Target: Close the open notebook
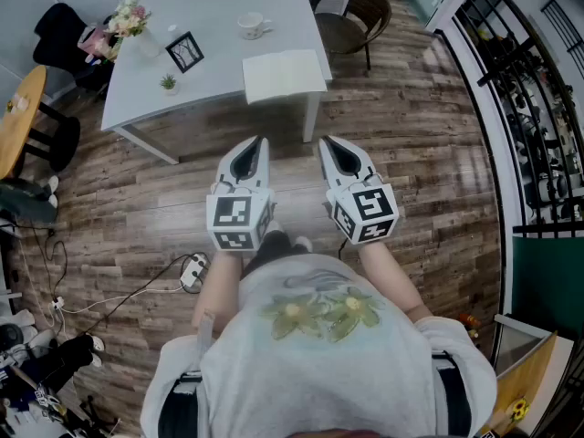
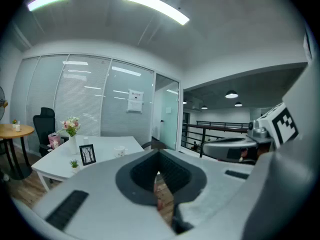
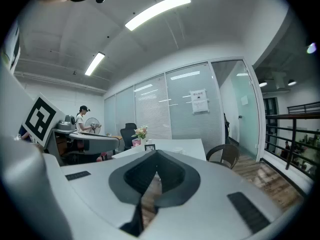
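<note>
The notebook [image 1: 284, 75] lies open, pages up, at the near right corner of the white worktop [image 1: 219, 7]. A cup [image 1: 253, 26] stands at the notebook's 11 o'clock and a frame [image 1: 185, 51] at its 9 o'clock, both apart from it. A chair [image 1: 351, 12] stands at its 1 o'clock. The left tool [image 1: 259, 146] and right tool [image 1: 325, 146] are held side by side over the wooden floor [image 1: 411, 153], well short of the worktop, with the notebook at their 12 o'clock. Each tool's jaws are together, with nothing between them.
</note>
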{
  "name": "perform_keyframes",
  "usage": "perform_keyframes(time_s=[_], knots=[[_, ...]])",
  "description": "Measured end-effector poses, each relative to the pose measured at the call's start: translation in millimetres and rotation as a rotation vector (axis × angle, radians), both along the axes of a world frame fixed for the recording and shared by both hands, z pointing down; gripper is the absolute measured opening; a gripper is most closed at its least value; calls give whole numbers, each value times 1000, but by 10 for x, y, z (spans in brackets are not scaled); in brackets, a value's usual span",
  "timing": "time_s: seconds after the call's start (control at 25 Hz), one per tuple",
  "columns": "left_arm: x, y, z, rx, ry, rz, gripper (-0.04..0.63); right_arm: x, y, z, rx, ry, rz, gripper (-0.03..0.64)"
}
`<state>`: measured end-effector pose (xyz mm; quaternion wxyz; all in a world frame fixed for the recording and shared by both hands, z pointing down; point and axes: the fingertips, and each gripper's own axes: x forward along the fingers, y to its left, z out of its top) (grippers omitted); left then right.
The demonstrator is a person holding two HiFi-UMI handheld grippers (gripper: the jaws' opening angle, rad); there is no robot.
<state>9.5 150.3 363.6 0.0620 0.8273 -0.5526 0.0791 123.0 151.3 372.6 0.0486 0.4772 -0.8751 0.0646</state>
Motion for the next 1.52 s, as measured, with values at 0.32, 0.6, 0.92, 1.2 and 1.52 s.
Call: perform_keyframes(time_s=[0.32, 0.6, 0.92, 1.2, 1.52], knots=[[23, 65, 140, -9, 21, -17, 3, 25, 56, 103, -1, -8, -23, 17], [25, -41, 215, -19, 18, -7, 3, -22, -39, 139, -1, -28, -41, 18], [-142, -440, 290, -35, 20, 3, 3, -156, -438, 200, -25, -38, -39, 18], [-289, -961, 347, -49, 34, 25, 3, -252, -861, 233, -60, -46, -28, 133], [-309, -1411, 408, -72, 27, 83, 3, -216, -1281, 341, -153, -103, 7, 215]])
